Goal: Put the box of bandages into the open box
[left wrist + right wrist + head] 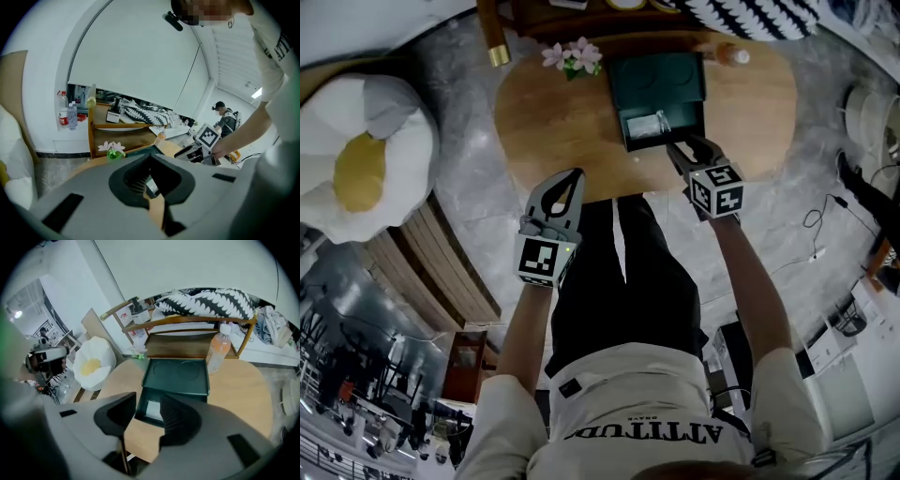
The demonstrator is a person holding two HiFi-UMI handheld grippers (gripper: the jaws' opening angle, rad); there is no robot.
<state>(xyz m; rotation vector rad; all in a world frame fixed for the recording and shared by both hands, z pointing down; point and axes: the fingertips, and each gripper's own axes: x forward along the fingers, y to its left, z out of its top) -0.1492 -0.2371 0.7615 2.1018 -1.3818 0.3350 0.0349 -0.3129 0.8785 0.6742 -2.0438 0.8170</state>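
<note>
A dark green box (656, 84) stands open on the round wooden table (544, 122), its lid lying flat behind the tray. A small pale box of bandages (649, 125) lies inside the tray and also shows between the right jaws, the bandage box (153, 409). My right gripper (686, 150) hovers at the tray's front right corner, open, with nothing between its fingers; in the right gripper view the right gripper (147, 411) points at the green box (178, 376). My left gripper (576, 175) hangs over the table's near edge, left of the box, tips together and empty.
A small bunch of pink flowers (574, 58) and an orange drink bottle (727, 54) stand at the table's back. An egg-shaped cushion (356, 155) lies on the floor at left. A wooden shelf (197, 341) stands behind the table. Cables (820, 225) run over the floor at right.
</note>
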